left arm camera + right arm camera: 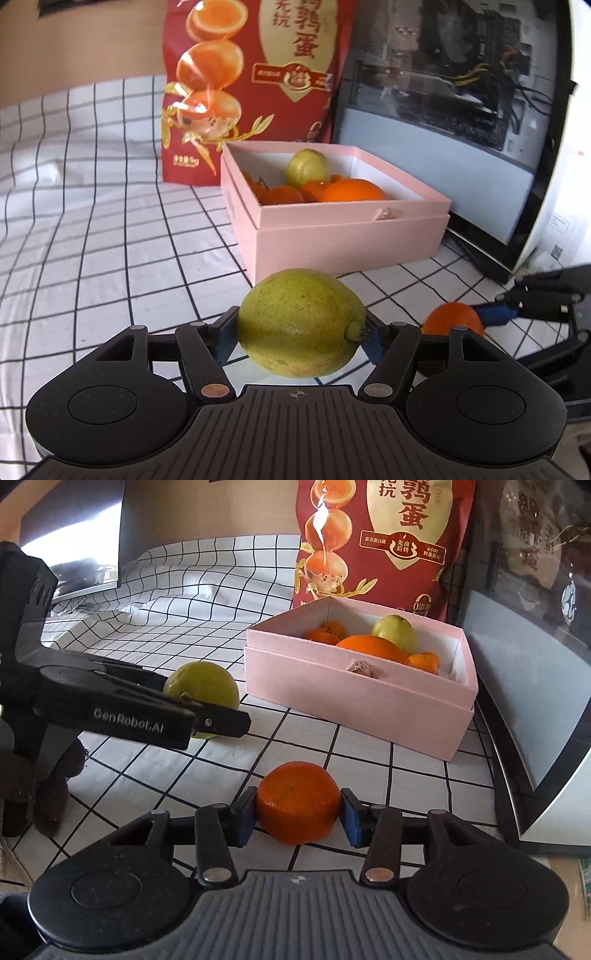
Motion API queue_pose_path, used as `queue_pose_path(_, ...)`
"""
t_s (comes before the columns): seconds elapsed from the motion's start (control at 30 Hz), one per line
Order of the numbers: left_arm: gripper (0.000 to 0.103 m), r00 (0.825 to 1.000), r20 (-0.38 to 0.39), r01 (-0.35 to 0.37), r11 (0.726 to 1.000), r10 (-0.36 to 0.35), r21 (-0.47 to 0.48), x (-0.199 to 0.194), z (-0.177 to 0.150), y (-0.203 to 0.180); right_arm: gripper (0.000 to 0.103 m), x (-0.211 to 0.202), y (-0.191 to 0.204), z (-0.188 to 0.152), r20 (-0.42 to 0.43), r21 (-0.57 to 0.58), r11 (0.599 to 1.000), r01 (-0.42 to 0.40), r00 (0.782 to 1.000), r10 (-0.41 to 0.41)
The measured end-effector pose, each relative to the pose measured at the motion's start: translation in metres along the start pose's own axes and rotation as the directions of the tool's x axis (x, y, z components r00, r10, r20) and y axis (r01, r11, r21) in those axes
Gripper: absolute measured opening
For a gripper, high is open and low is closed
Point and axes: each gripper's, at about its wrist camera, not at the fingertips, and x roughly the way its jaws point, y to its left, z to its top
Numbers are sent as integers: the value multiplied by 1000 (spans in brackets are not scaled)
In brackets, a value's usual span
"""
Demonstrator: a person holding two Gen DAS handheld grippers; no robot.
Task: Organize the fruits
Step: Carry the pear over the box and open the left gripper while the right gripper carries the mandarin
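Note:
My left gripper [300, 334] is shut on a yellow-green guava [301, 323], held just above the checked cloth in front of the pink box [351, 236]. My right gripper [298, 816] is shut on a small tangerine [298, 802], also in front of the pink box [354, 701]. The box holds a large orange [352, 190], several tangerines [280, 194] and another green guava [306, 168]. The left gripper and its guava [201, 686] show at the left of the right wrist view. The right gripper's tangerine [452, 317] shows at the right of the left wrist view.
A tall red snack bag [255, 85] stands behind the box. A dark glass-fronted appliance [443, 110] with a white casing stands to the right of the box. The black-and-white checked cloth [92, 240] stretches away to the left.

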Motion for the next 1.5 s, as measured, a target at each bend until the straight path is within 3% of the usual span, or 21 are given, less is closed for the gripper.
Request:
queue_pose_path(0.17, 71, 997, 34, 65, 997, -63, -48, -15, 14, 6, 45, -6, 2, 3, 16, -9, 1000, 27, 1000, -27)
queue_pose_path(0.33, 71, 982, 137, 143, 984, -128, -105, -24, 84, 17, 45, -24, -4, 40, 101, 6, 999, 47, 994, -48)
queue_pose_path(0.47, 71, 971, 143, 211, 966, -190, -147, -4, 153, 25, 45, -38, 1, 91, 203, -30, 991, 134, 971, -125)
queue_pose_path(0.6, 71, 976, 97, 213, 959, -197, -190, 33, 188, 29, 45, -35, 0, 136, 252, -36, 967, 252, 939, -235)
queue_pose_path(0.8, 71, 991, -73, 92, 969, -111, -228, 94, 181, 27, 45, -33, -23, 167, 210, 22, 944, 330, 921, -327)
queue_pose_path(0.9, 71, 990, -116, 53, 972, -81, -230, 118, 169, 27, 45, -32, -31, 170, 206, 17, 929, 370, 908, -365)
queue_pose_path(1.03, 72, 981, -186, 18, 982, -54, -187, 141, 154, 19, 45, -30, -37, 166, 190, 11, 923, 384, 906, -379)
queue_pose_path(1.13, 71, 985, -174, -13, 998, 2, -62, 144, 148, 1, 44, -28, -41, 163, 178, 13, 924, 383, 908, -379)
queue_pose_path(1.2, 70, 988, -152, -23, 998, 15, -53, 142, 148, -1, 44, -25, -43, 163, 173, 17, 923, 385, 908, -382)
queue_pose_path(1.4, 71, 994, -68, 72, 971, -90, -230, 120, 150, 36, 44, -27, -42, 162, 169, 29, 925, 380, 910, -379)
queue_pose_path(1.5, 73, 981, -112, 127, 964, -156, -233, 118, 150, 46, 45, -26, -41, 166, 175, 36, 925, 378, 909, -379)
